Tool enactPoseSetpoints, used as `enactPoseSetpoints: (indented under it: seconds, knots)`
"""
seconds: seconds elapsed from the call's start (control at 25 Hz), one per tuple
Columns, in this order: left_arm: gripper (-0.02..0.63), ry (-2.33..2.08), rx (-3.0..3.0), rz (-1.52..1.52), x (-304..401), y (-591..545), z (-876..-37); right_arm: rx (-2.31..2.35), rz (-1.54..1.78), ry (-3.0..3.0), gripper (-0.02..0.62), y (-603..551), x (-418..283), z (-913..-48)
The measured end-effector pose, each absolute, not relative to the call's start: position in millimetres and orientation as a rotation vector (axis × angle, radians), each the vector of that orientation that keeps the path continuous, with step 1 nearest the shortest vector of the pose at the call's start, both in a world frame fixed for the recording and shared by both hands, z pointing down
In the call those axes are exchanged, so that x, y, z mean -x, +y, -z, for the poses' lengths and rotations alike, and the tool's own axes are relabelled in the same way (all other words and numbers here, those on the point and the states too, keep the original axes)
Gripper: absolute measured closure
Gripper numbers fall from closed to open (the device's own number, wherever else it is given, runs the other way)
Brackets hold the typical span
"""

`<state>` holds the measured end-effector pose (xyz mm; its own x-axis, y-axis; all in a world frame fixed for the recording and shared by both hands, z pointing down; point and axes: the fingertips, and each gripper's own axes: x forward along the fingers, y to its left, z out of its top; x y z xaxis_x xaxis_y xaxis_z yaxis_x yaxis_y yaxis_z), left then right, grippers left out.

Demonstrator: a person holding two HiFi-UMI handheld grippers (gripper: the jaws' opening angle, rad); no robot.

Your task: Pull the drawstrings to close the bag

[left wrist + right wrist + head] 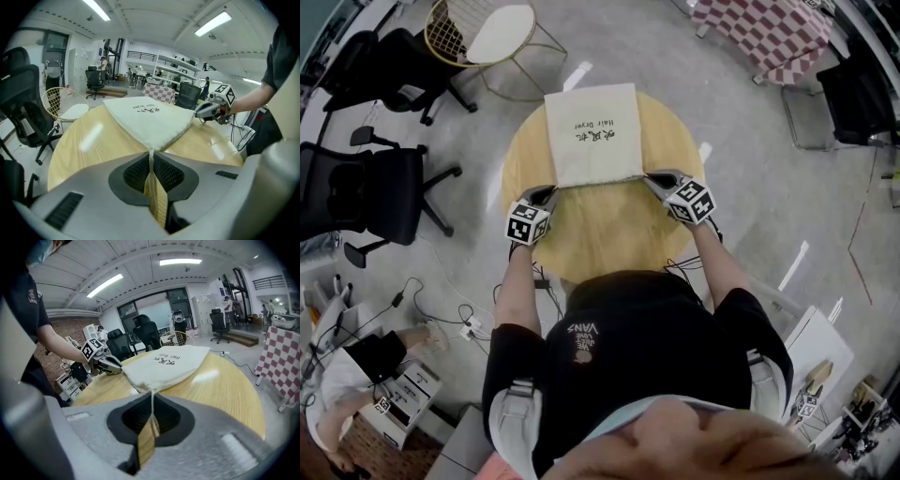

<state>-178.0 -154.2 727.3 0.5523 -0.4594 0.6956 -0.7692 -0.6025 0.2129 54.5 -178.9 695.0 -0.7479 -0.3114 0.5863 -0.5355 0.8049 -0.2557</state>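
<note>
Cream cloth makes up the 1 container here, a flat rectangular drawstring bag with dark print on its face. It lies on the round pale wooden counter, on the half away from the person. Its near edge runs across the middle of the counter. The bag lies flat, and no view shows whether anything is inside.

2 cords leave that near edge, 1 at each corner. The thin cream left drawstring runs from the bag's corner straight into the jaws of the left gripper. In the left gripper view those jaws stand closed together on it, with the cord pinched between the dark ribbed pads. The thin cream right drawstring does the same at the other corner. The jaws of the right gripper are pressed tight on that cord.

Both grippers sit low over the counter, just beside the bag's 2 near corners, and point slantwise down at them. Each carries 1 cube with black-and-white square markers.

Around the counter the head view shows 2 black office chairs at the left and 1 gold wire chair with a white seat pad at the top. 1 red-and-white checked cloth is at the upper right.
</note>
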Motion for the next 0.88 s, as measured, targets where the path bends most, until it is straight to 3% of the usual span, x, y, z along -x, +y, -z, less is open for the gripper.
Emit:
enactPoseSetpoints:
  seconds: [0.36, 0.88]
  knots:
    - [0.581, -1.022, -2.283, -0.687, 178.2, -154.6, -706.6, -0.669, -0.61, -2.477, 0.586, -180.5, -57.3, -688.3]
    - [0.586, -1.131, -2.254, -0.453, 176.8, -157.3, -657.4, -0.862, -0.956, -2.615, 0.592, -194.4, -66.9, -649.2]
